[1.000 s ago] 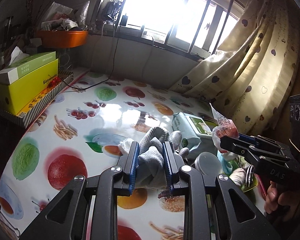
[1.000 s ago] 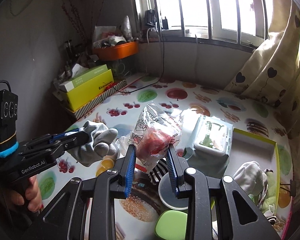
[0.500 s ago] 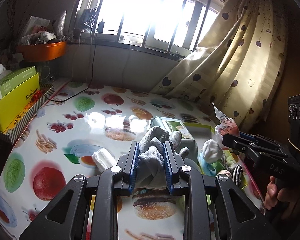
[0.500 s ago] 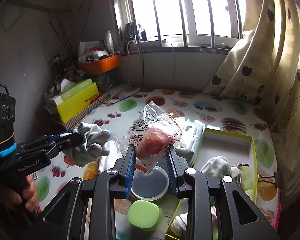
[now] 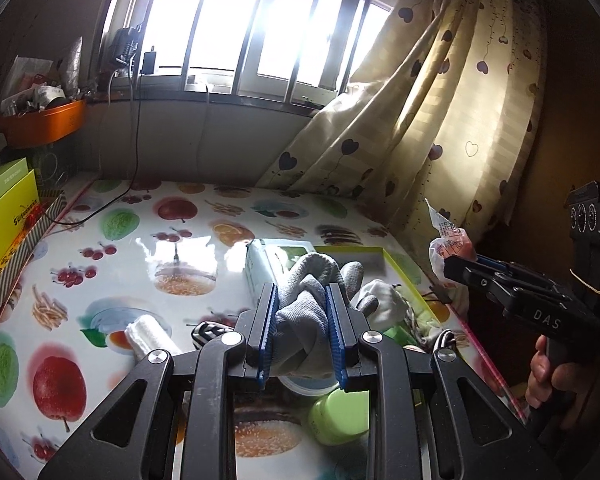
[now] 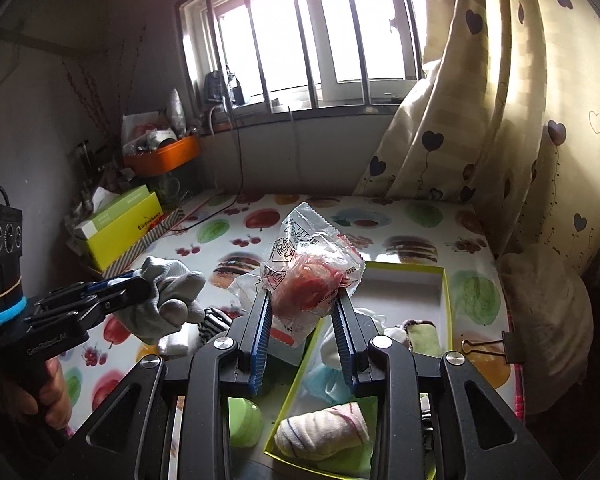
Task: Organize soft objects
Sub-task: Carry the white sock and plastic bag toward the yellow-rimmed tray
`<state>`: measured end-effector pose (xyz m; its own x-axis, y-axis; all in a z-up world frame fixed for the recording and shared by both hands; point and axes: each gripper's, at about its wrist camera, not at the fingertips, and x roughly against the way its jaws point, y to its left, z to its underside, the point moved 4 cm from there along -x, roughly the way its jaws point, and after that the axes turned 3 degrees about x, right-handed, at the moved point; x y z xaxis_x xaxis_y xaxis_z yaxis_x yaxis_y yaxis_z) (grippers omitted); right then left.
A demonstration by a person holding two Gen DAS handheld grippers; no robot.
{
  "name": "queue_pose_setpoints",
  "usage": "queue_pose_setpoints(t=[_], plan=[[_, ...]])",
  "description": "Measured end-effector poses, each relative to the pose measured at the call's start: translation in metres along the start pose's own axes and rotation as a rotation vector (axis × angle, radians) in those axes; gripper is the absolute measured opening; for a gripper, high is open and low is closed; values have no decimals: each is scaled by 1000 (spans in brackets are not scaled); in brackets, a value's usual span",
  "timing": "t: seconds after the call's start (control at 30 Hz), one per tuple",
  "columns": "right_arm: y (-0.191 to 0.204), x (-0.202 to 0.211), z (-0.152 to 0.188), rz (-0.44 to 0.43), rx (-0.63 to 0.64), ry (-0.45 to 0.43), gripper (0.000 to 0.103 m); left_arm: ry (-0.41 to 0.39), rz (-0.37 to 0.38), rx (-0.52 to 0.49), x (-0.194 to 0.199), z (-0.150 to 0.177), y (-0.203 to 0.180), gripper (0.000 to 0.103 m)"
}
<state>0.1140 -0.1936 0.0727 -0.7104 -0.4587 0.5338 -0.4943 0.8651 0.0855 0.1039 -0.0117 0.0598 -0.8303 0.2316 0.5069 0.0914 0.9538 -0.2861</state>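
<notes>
- Both hands are carrying stuff right now, looks like the transport step: two soft things are up in the air and heading for the yellow-green box (image 6: pixel 444 280).
- Left gripper (image 5: pixel 302 330) is clamping a bunched-up grey work glove (image 5: pixel 308 304); the jaws are only a narrow gap apart, with the fabric squashed between the blue pads and the glove fingers poking out at 12 o'clock.
- Right gripper (image 6: pixel 303 334) is pinching a clear crinkly plastic bag (image 6: pixel 312 276) with something red inside; jaws are narrowly apart too, and the bag is standing up above the pads.
- In the right wrist view the box is sitting right under and at about 1 o'clock of the bag. There's already a rolled white sock (image 6: pixel 324 432) and some other cloth bits in the near end; the far end is bare.
- In the left wrist view the box (image 5: pixel 404 268) is at roughly 1 o'clock past the glove, with a wet wipes pack (image 5: pixel 260 268) just beside it.
- A green lid thing (image 5: pixel 340 416) and a rolled white cloth (image 5: pixel 148 338) are lying on the fruit-print tablecloth (image 5: pixel 120 264), outside the box.
- My guess for the next move: get each gripper over the bare end of the box, lower, then open up. The glove might snag on the ribbed pads, so opening wide would help.
</notes>
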Motion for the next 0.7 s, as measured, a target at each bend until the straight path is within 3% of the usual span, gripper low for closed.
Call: queue_pose_setpoints(t=[0.3, 0.7], plan=[[-29, -1, 14, 24, -43, 17, 29, 26, 38, -39, -17, 2, -28, 25], [-53, -41, 59, 56, -79, 146, 29, 66, 41, -55, -38, 6, -38, 25]])
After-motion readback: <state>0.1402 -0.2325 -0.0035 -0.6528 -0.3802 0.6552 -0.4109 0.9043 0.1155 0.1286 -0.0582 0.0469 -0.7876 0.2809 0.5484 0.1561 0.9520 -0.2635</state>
